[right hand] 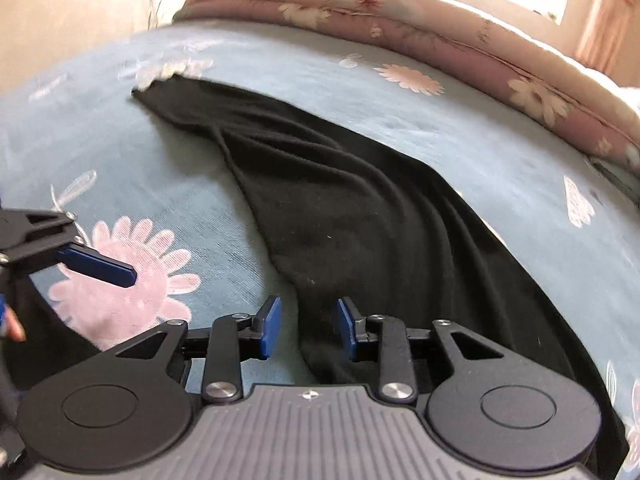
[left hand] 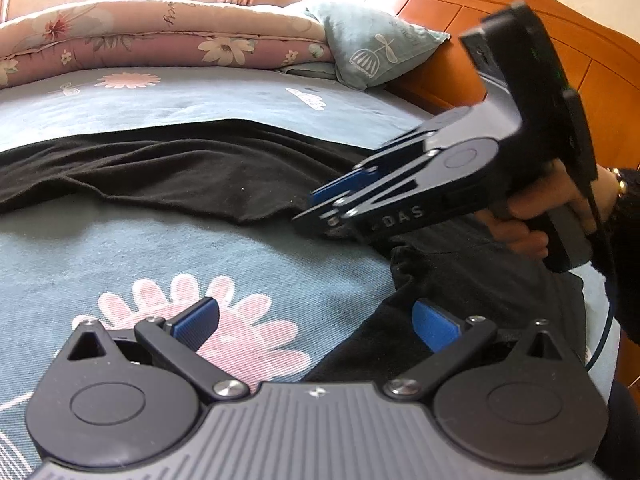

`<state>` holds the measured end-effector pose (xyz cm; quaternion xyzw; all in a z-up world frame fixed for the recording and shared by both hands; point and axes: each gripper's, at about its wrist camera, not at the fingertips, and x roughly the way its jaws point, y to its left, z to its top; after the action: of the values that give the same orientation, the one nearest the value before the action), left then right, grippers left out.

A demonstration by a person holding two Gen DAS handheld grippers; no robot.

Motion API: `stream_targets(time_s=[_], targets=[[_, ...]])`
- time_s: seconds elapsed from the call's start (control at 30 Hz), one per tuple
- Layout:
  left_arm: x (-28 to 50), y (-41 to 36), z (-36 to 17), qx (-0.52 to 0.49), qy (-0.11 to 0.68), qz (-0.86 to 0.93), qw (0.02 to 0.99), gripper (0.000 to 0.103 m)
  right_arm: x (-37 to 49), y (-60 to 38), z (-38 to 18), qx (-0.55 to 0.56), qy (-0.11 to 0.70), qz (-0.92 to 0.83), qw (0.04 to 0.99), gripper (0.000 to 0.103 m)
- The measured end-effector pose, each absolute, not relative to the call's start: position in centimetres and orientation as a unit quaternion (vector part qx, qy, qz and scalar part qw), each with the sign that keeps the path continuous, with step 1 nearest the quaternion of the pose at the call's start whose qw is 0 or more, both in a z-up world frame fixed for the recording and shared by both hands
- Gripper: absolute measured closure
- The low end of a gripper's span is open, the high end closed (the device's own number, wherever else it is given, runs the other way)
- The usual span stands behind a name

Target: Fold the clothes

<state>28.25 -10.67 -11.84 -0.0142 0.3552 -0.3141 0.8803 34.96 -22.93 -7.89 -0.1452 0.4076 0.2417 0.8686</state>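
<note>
A black garment (right hand: pixel 360 216) lies rumpled across the centre of a blue floral bedsheet (right hand: pixel 120 160). The right gripper (right hand: pixel 306 328) hovers parted over its edge, gripping nothing; the left gripper (left hand: pixel 316 324) gapes wide at lower frame.

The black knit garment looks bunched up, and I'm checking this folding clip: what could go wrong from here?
1. The black knit garment lies in long wrinkles on the blue flowered bedsheet; a fold now would likely trap them.
2. The right tool is open over one narrow edge, so it may pinch a single layer.
3. The left tool, open, straddles sheet and garment and might grab the sheet.
</note>
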Motion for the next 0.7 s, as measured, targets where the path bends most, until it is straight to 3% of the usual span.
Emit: stream_targets(time_s=[0.33,0.47,0.7], targets=[[28.5,-10.2,-11.7,-0.022,0.355,-0.304,0.884,0.001,37.8,-21.4,-1.7,-0.183,0.353,0.257,0.881,0.067],[28.6,-10.0,-11.7,-0.026,0.355,-0.302,0.884,0.001,38.6,-23.6,0.9,-0.210,0.330,0.202,0.898,0.058],[28.7,-10.3,-12.0,-0.018,0.360,-0.299,0.884,0.001,41.0,-35.4,-2.4,-0.163,0.391,0.091,0.901,0.058]])
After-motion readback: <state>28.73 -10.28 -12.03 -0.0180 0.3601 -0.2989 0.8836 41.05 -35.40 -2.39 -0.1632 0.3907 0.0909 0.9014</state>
